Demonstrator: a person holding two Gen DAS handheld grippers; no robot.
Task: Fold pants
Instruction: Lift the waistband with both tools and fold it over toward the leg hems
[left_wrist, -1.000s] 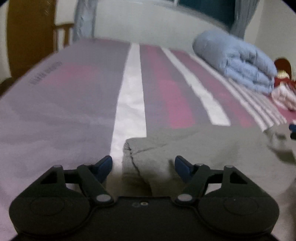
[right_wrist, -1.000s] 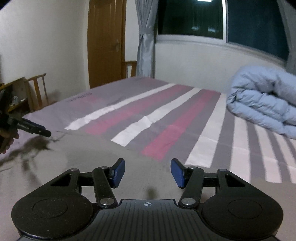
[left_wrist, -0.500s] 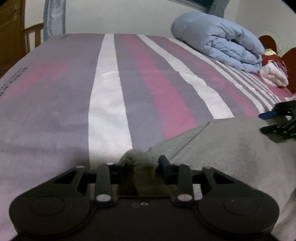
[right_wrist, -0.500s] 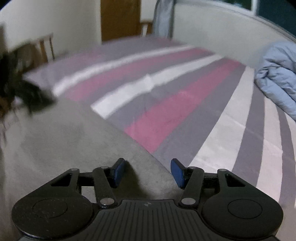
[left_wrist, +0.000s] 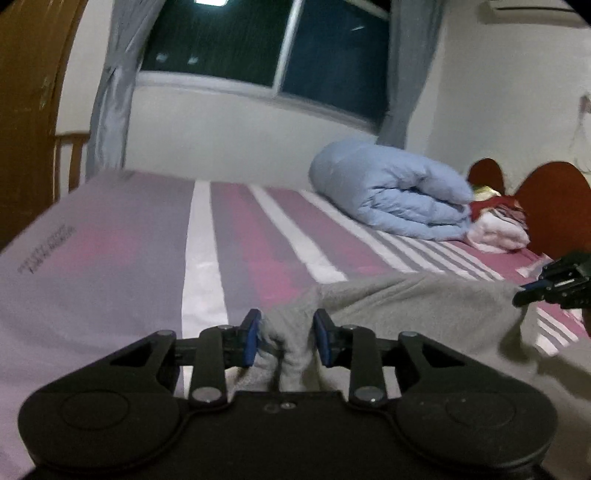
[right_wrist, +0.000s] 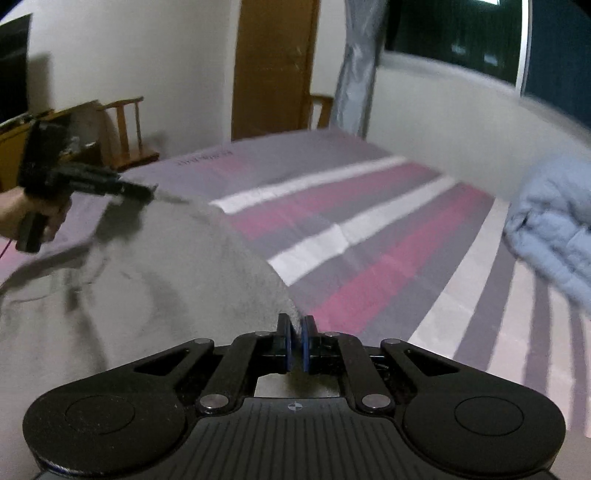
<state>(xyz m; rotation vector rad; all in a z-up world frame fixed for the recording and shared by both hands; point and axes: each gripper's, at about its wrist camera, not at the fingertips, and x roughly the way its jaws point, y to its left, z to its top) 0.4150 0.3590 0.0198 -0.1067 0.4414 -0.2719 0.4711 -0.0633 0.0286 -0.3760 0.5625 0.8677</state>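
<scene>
Grey fleece is bunched up between the blue pads of the left gripper (left_wrist: 286, 338), so that one is clamped on a thick wad of the pants (left_wrist: 406, 306). The right gripper (right_wrist: 295, 345) has its pads nearly touching with just a thin edge of the same fabric pinched in there. From the right wrist view the cloth rises in a tented sheet from that pinch across to the other gripper, lifted off the bed (right_wrist: 369, 251), with the rest sagging down at lower left.

The pants sit at the near edge of the striped bedspread, with plenty of mattress showing beyond them. A rolled blue duvet (left_wrist: 391, 199) sits well apart toward the headboard, so it shouldn't get in the way. Some pink and red stuff is piled past it, too blurry to name.

Looks to me like the step is carrying this held edge over to make a fold. My two cents on doing it well: keep both grippers level and the edge between them taut so the crease lands straight, and move them together, not one ahead of the other. The right side's bite looks pretty skinny, so I'd worry about it slipping if the pull gets jerky. Lay the edge down flat before letting go, lined up with the layer underneath. Fleece like this probably drapes heavy and clings to itself, so slow is better.
</scene>
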